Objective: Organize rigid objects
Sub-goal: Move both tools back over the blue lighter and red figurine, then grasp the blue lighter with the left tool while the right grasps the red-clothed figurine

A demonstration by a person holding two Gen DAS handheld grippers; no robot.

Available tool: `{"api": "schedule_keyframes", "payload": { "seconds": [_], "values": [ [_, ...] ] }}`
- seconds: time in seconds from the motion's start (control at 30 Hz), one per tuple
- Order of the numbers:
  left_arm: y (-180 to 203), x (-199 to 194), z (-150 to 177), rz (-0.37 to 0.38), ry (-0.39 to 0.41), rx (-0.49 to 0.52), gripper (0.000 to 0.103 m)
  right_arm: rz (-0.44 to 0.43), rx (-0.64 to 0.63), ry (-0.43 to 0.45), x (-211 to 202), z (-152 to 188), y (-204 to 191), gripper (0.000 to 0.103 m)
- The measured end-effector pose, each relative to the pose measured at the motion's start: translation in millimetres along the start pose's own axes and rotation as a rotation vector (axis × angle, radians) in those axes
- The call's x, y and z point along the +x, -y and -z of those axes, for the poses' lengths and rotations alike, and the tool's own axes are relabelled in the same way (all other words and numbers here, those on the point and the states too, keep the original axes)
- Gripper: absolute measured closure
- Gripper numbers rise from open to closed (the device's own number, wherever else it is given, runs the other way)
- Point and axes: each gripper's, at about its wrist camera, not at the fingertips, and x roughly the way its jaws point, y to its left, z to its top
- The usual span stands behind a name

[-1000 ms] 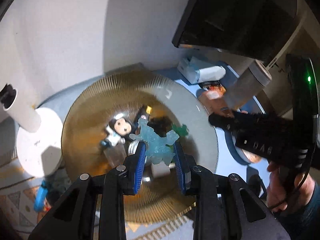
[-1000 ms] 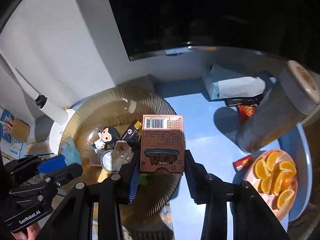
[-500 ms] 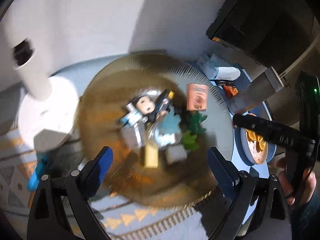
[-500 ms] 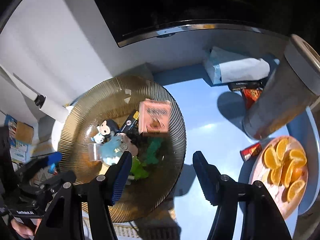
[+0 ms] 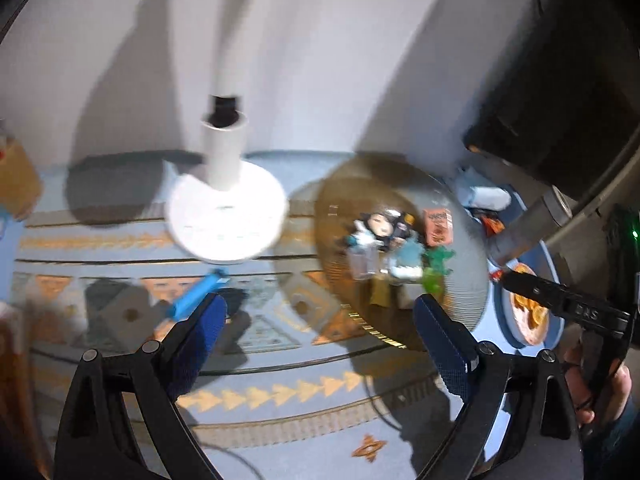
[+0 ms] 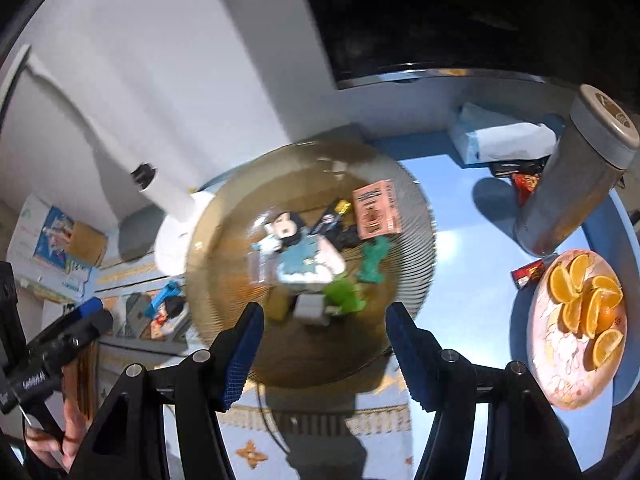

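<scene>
A ribbed amber glass bowl [image 6: 412, 220] holds several small toys: a black-and-white figure [image 6: 286, 230], a pale blue toy [image 6: 300, 260], a pink box [image 6: 376, 210], a dark green figure [image 6: 374, 260] and a light green one [image 6: 344, 298]. The bowl also shows in the left wrist view [image 5: 468, 280], with the pink box [image 5: 438, 226] inside. My left gripper [image 5: 320, 332] is open and empty, back and left of the bowl. My right gripper [image 6: 324, 340] is open and empty above the bowl's near rim. A blue toy [image 5: 196, 294] lies on the patterned cloth.
A white lamp base with post [image 5: 226, 208] stands left of the bowl. A grey canister [image 6: 576, 184], a tissue pack [image 6: 500, 138] and a plate of orange slices [image 6: 576, 328] are at the right. A dark screen [image 6: 460, 12] stands behind.
Both grippers opened and let go: the pale blue toy and the pink box now lie in the bowl. Both grippers pulled back; the left one swung left.
</scene>
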Motion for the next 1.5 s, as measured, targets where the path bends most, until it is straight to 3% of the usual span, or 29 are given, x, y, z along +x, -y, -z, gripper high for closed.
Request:
{"api": "schedule_keyframes", "payload": {
  "seconds": [0.2, 0.37, 0.73, 1.0, 1.1, 1.17, 1.23, 1.33, 1.5],
  "values": [
    [-32, -22, 13, -0.119, 0.002, -0.008, 0.009, -0.088, -0.012, -0.032, 7, 16, -20, 0.041],
    [-58, -29, 27, -0.143, -0.022, 0.009, 0.009, -0.131, -0.008, -0.074, 23, 26, -46, 0.041],
    [-109, -29, 17, -0.104, -0.050, 0.144, 0.009, -0.100, -0.033, -0.062, 37, 37, -141, 0.041],
    [-140, -11, 6, -0.072, -0.107, 0.261, 0.011, -0.156, -0.015, -0.130, 94, 57, -209, 0.041],
    [-144, 4, 4, -0.055, -0.132, 0.304, 0.014, -0.156, 0.046, -0.162, 121, 53, -215, 0.042],
    [-145, 19, 3, -0.042, -0.160, 0.331, 0.019, -0.149, 0.106, -0.174, 138, 48, -214, 0.048],
    [-146, 33, 2, -0.023, -0.189, 0.351, 0.029, -0.122, 0.152, -0.182, 152, 43, -214, 0.050],
    [-147, 56, 3, -0.011, -0.229, 0.381, 0.037, -0.067, 0.178, -0.183, 169, 40, -215, 0.051],
    [-147, 86, 0, 0.033, -0.280, 0.419, 0.037, -0.044, 0.238, -0.209, 194, 41, -208, 0.058]
  ]
}}
